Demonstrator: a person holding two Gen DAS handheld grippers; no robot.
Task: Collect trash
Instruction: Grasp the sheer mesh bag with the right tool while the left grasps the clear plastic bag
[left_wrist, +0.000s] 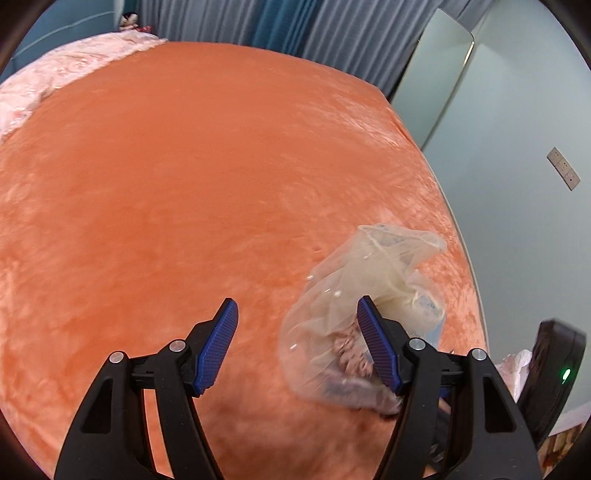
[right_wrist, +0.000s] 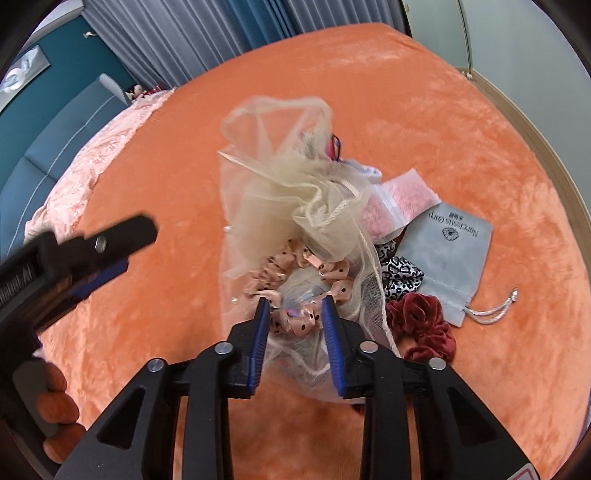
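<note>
Reaching over the orange bed (right_wrist: 443, 92), our right gripper (right_wrist: 297, 314) pinches the mesh bag (right_wrist: 295, 199); our left gripper (left_wrist: 297, 317) hangs wide apart, holding nothing.

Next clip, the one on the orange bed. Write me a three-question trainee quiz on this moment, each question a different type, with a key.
1. True or false: the left tool is clamped on the mesh drawstring bag.
2. Multiple choice: which item lies on the orange blanket right of the bag, touching the dark red velvet scrunchie? A) a remote control B) the grey drawstring pouch C) a glass bottle
3. Fill in: between the fingers of the right tool, seen through the mesh, is a pink polka-dot ____.

Key
1. False: its fingers are spread wide, the bag beside the right one.
2. B
3. scrunchie; whether the tool pinches it cannot be told.
</note>
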